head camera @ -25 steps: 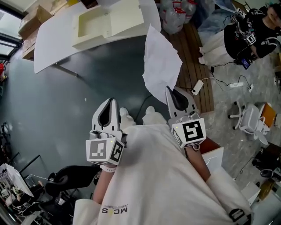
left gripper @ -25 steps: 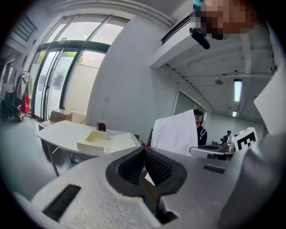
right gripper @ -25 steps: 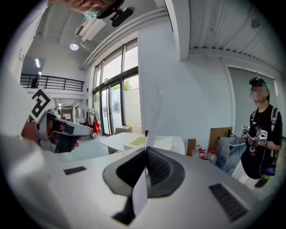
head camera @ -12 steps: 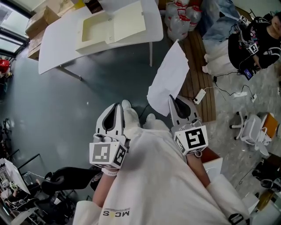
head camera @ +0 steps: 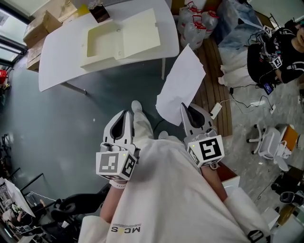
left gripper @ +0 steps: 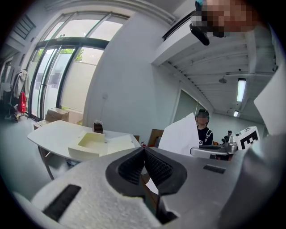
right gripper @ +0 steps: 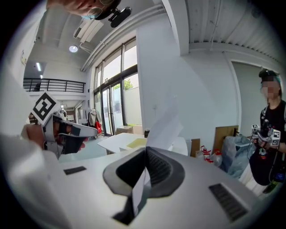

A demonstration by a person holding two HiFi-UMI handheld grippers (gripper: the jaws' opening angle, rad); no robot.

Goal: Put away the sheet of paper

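- An open, flat, cream-coloured box lies on the white curved table. In the head view it is at about 11 o'clock from the two grippers.
- The deep half of the box is on one side. Its flat lid lies open at 3 o'clock from it, joined to it.
- Inside the deep half, only its own pale bottom shows.
- A small dark thing stands on the table just past the box, at 12 o'clock from it.
- Brown cardboard boxes sit at 10 o'clock, by the far end of the table.
- The white sheet of paper is up in the air, well apart from the box, at about 4 o'clock from it.
- The right gripper pinches the paper's bottom edge. Its jaws are closed tight on the paper, which sticks up toward 12 o'clock.
- The left gripper has its jaws pressed together with nothing in them.
- The left gripper is at 9 o'clock from the right one, apart from it. Both point toward 12 o'clock and are held close in front of the person's white top.
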